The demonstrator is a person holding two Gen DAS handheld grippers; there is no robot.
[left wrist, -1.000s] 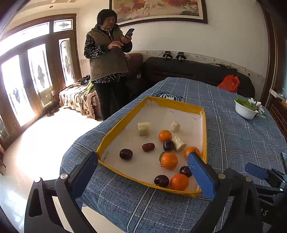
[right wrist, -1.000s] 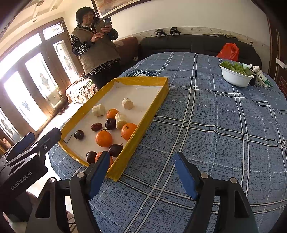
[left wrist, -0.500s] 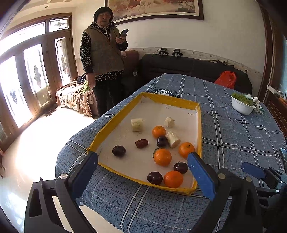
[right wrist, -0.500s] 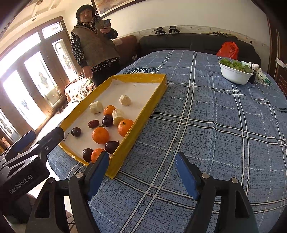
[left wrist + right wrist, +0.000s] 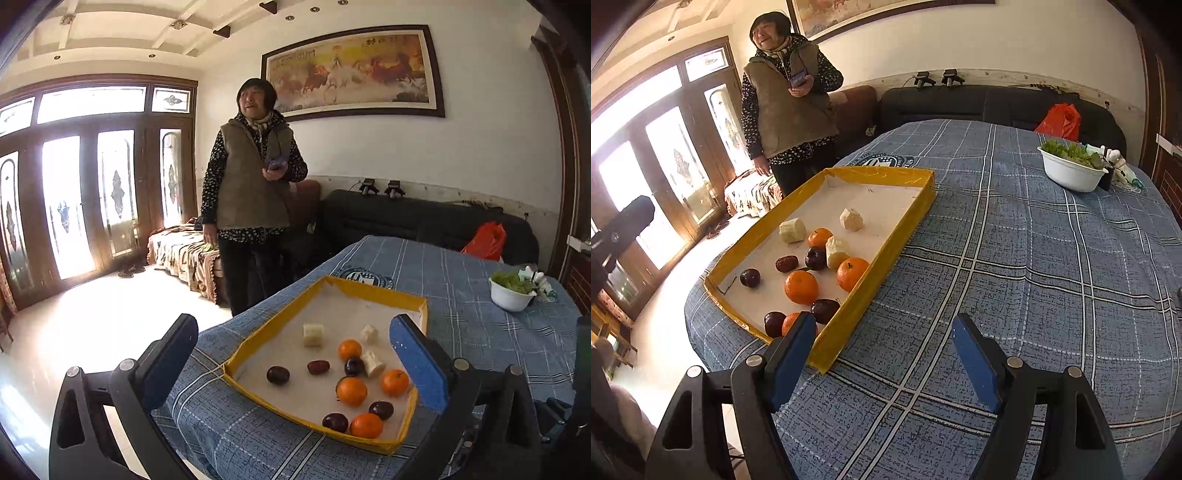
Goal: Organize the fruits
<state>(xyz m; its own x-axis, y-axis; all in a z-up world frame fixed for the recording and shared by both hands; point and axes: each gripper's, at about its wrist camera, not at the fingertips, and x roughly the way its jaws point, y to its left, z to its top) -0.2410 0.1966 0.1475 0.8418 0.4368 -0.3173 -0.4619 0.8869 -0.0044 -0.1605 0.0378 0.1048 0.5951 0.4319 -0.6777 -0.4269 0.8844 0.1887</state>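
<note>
Tilting up: against the earlier left-wrist pictures the tray (image 5: 371, 308) now sits lower, at lower centre-right, and ceiling and painting fill the top. The person (image 5: 255, 206) at upper centre has lowered the phone. No fruit has moved in the tray, so sorting looks no further along.

My left gripper (image 5: 295, 365) hangs wide open, holding nothing, back from the tray's near edge. My right gripper (image 5: 882, 363) is also wide open and empty, over bare cloth at lower centre, just right of the tray (image 5: 916, 201) corner.

Fruit is all inside the tray, mixed: four oranges (image 5: 352, 391), dark plums (image 5: 277, 374), a reddish date (image 5: 318, 366), three pale peeled chunks (image 5: 313, 335). No grouping by kind that I can see; plum, chunk and orange crowd together mid-tray (image 5: 827, 254).

Around: white bowl (image 5: 1069, 173) of greens at upper right, well apart from the tray; red bag (image 5: 1060, 120) on the sofa behind.

In the way: tray wall between my jaws and the fruit; round fruit likely rolls; the touching pieces leave little room for a finger. In the right view my left finger (image 5: 792, 360) hides part of the nearest orange.
</note>
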